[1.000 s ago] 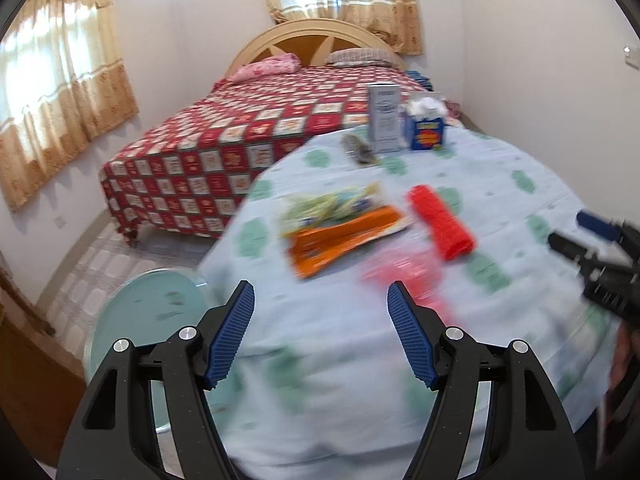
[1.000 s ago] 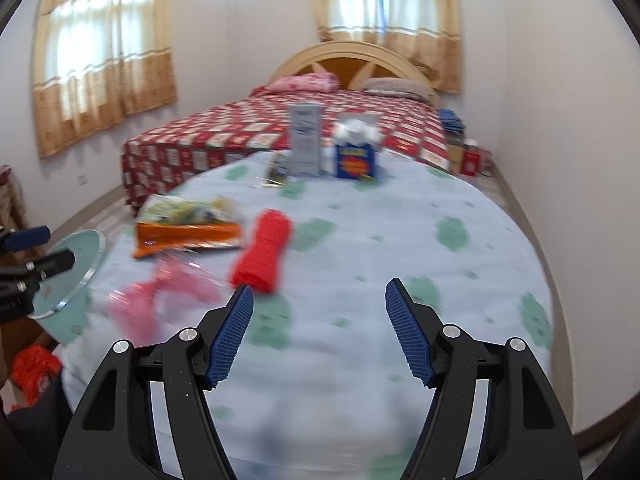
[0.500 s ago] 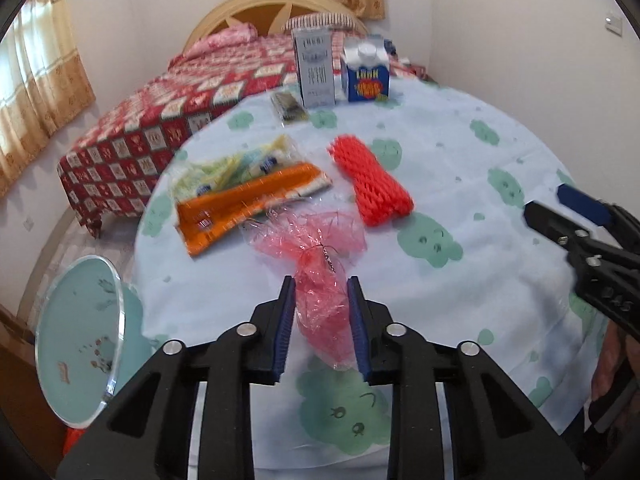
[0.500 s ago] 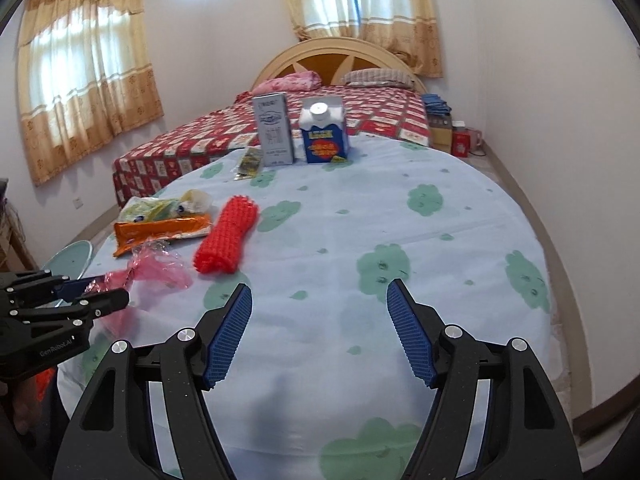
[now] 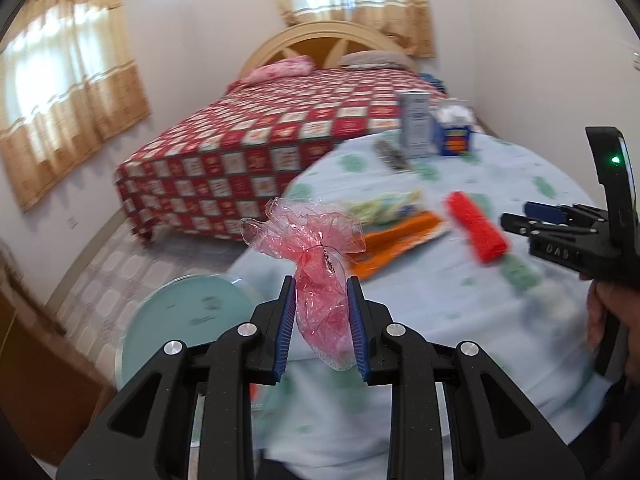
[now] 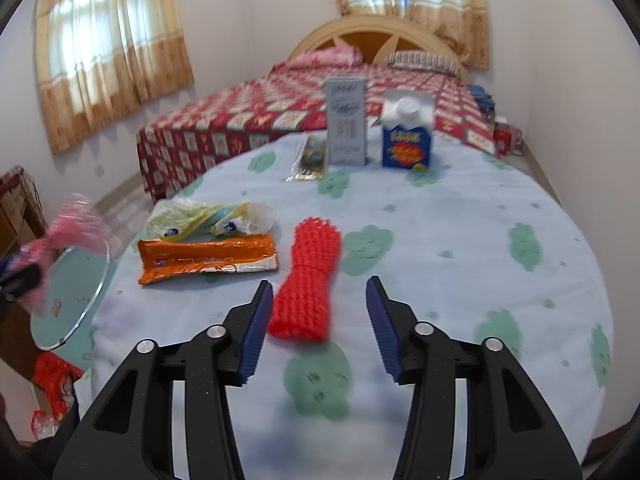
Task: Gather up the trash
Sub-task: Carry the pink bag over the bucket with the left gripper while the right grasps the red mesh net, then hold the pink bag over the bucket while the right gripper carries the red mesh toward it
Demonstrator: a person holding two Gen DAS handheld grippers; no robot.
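My left gripper (image 5: 321, 326) is shut on a crumpled pink cellophane wrapper (image 5: 316, 264) and holds it in the air off the table's left edge; the wrapper also shows blurred in the right wrist view (image 6: 60, 236). My right gripper (image 6: 318, 324) is open, its fingers on either side of the near end of a red foam net sleeve (image 6: 310, 280), close above the table. An orange snack wrapper (image 6: 206, 258) and a yellow-green plastic bag (image 6: 208, 218) lie left of the sleeve. My right gripper shows at the right in the left wrist view (image 5: 556, 228).
The round table has a light blue cloth with green prints (image 6: 480, 240). A grey carton (image 6: 346, 120), a blue carton (image 6: 408, 136) and a dark wrapper (image 6: 310, 158) stand at its far side. A round glass side table (image 5: 180, 320) stands left; a bed (image 5: 280, 136) behind.
My left gripper has lifted the pink wrapper off the table and swung left. My right gripper has moved forward over the red sleeve and narrowed its opening.
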